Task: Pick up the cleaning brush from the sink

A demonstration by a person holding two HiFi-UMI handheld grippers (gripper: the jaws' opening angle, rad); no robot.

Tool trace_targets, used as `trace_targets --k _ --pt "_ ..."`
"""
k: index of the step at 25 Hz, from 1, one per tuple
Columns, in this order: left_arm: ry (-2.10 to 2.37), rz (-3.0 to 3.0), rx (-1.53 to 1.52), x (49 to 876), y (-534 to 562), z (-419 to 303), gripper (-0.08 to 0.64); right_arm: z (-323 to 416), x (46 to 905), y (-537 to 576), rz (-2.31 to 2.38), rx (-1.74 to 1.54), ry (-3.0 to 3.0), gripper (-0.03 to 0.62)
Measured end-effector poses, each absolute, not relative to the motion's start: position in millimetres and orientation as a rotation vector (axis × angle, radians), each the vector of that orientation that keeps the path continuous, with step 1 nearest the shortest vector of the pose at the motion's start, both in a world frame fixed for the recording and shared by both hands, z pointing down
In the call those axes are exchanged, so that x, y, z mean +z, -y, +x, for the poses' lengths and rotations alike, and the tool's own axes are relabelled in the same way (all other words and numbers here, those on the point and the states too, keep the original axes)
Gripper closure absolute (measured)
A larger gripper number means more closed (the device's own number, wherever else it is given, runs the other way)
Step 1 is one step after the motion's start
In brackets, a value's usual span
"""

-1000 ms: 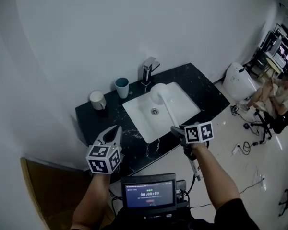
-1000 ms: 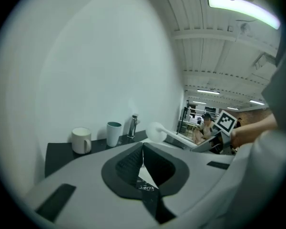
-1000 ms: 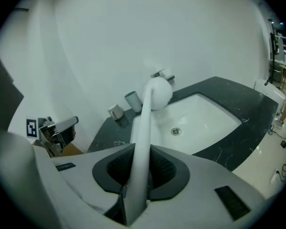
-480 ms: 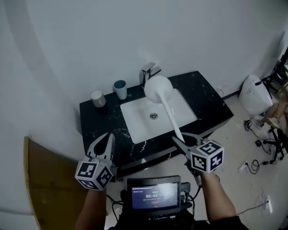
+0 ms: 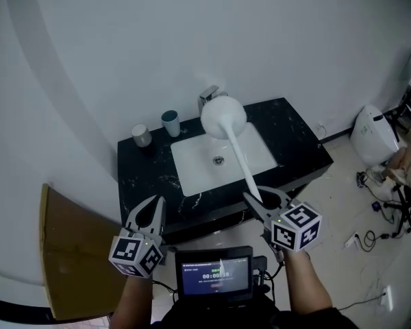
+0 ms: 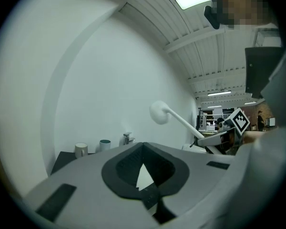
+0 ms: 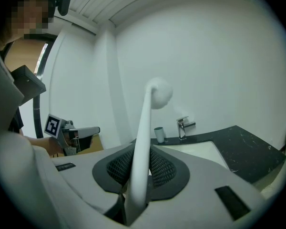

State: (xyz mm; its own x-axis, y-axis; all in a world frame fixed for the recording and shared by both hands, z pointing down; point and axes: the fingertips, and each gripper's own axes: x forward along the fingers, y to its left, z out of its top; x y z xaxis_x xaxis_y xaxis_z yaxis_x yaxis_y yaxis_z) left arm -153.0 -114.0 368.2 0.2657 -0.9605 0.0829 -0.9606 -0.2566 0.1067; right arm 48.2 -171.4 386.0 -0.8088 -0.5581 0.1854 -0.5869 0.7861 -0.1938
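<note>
The white cleaning brush [image 5: 223,117] is in the air, its round head over the back of the white sink [image 5: 192,157] near the faucet [image 5: 209,96]. Its long handle slants down to my right gripper [image 5: 260,199], which is shut on the handle's lower end in front of the counter. In the right gripper view the handle [image 7: 142,147] rises from between the jaws to the head [image 7: 159,92]. My left gripper [image 5: 157,200] hangs to the left, in front of the counter, shut with nothing in it; its tips [image 6: 143,145] meet. The brush [image 6: 158,112] shows in the left gripper view too.
A white cup [image 5: 141,135] and a blue cup [image 5: 170,123] stand on the black marble counter [image 5: 294,142] left of the faucet. A wooden board [image 5: 75,252] leans at the left. A white appliance [image 5: 373,137] and cables lie on the floor at the right. A screen [image 5: 214,274] sits below.
Both grippers have drawn back from the counter and risen. The brush has come up out of the sink with the right gripper, its head now level with the faucet.
</note>
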Motion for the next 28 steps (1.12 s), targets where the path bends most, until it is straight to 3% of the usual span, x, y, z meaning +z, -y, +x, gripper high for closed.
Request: trace_targets --k 28 --pt "1.842 2.385 -0.017 367 76 -167 0.557 39 375 141 0.996 0.299 2.893 0.534"
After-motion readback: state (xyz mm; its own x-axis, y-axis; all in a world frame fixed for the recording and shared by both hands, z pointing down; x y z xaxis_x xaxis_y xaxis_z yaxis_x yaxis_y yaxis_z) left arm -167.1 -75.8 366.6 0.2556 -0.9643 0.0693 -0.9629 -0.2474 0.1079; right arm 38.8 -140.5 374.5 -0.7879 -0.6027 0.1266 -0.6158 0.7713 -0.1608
